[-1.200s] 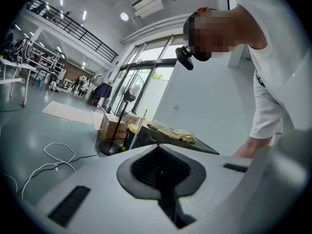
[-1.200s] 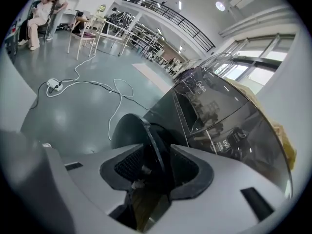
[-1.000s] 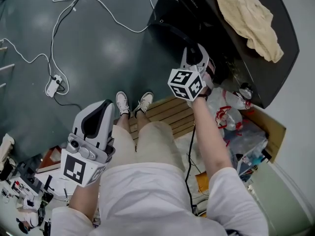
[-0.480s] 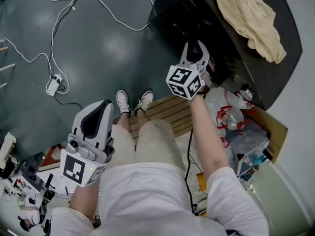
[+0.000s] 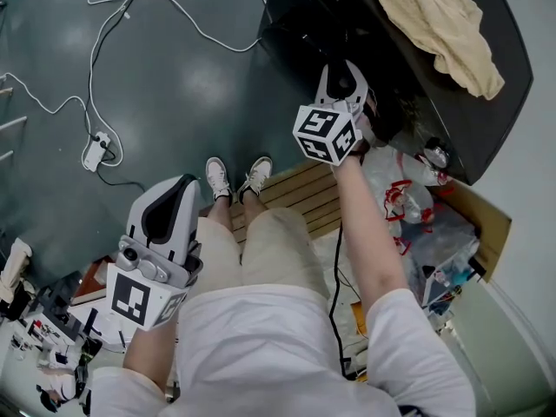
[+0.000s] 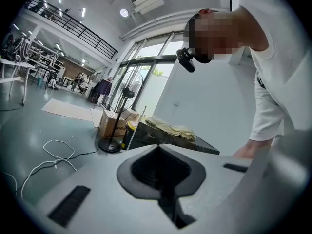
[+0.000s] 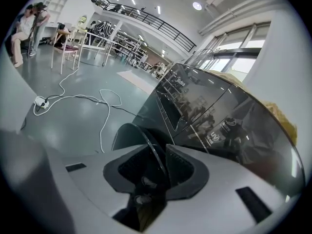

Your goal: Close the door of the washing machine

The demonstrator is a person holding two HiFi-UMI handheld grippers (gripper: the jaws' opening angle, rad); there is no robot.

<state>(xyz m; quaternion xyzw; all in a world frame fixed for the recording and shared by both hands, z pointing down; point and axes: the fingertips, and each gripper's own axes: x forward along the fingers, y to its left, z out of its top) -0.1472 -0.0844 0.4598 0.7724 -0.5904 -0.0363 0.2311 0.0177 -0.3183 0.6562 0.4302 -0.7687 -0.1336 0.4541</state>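
Observation:
The dark washing machine (image 5: 417, 76) stands at the upper right with a beige cloth (image 5: 434, 24) on top. Its round door (image 5: 300, 46) hangs open toward the floor. My right gripper (image 5: 345, 81) is at the door's edge. In the right gripper view the thin door rim (image 7: 146, 143) runs between the jaws of my right gripper (image 7: 158, 155); they have just been closing and now pinch it. My left gripper (image 5: 169, 202) is held low by the person's left side, away from the machine, its jaws (image 6: 160, 155) together with nothing in them.
White cables and a power strip (image 5: 94, 150) lie on the grey floor. A wooden pallet (image 5: 300, 198) sits by the person's feet. Plastic bags (image 5: 404, 202) and a cardboard box (image 5: 482, 224) crowd the machine's right side. Small clutter (image 5: 43, 320) fills the lower left.
The right gripper has rolled slightly at the door's edge and its jaws have narrowed on the rim. The left gripper has stayed where it was.

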